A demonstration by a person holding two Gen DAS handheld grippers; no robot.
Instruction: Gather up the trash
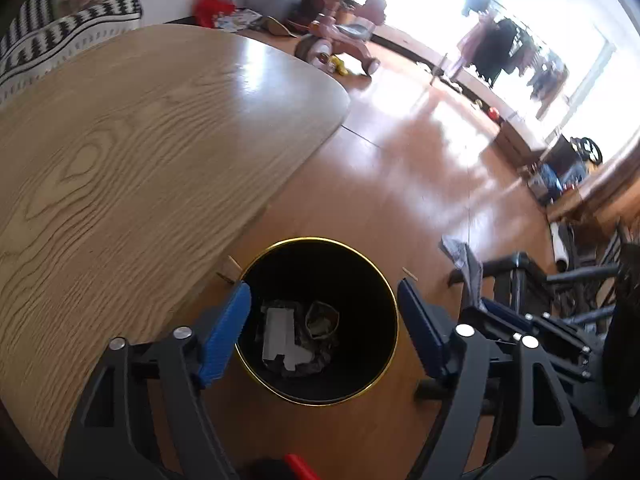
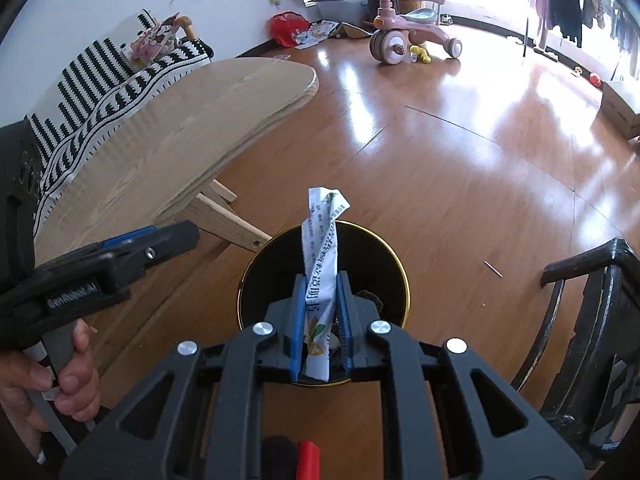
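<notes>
A black bin [image 1: 320,239] with a gold rim stands on the wooden floor beside the table. Inside it lie a white card scrap [image 1: 280,336] and a crumpled wrapper [image 1: 322,318]. My left gripper [image 1: 323,290] hangs open right above the bin's mouth, nothing between its blue pads. In the right wrist view the right gripper [image 2: 322,280] is shut on a twisted white sachet [image 2: 324,232] with blue print, held upright over the same bin [image 2: 401,268]. The left gripper [image 2: 188,236] shows there at the left, in a person's hand [image 2: 72,376].
A light wooden table [image 1: 120,160] runs along the left, its leg [image 2: 228,220] close to the bin. A dark chair [image 2: 592,320] stands right of the bin. A thin stick [image 2: 494,269] lies on the floor. A pink tricycle [image 2: 404,28] is far back.
</notes>
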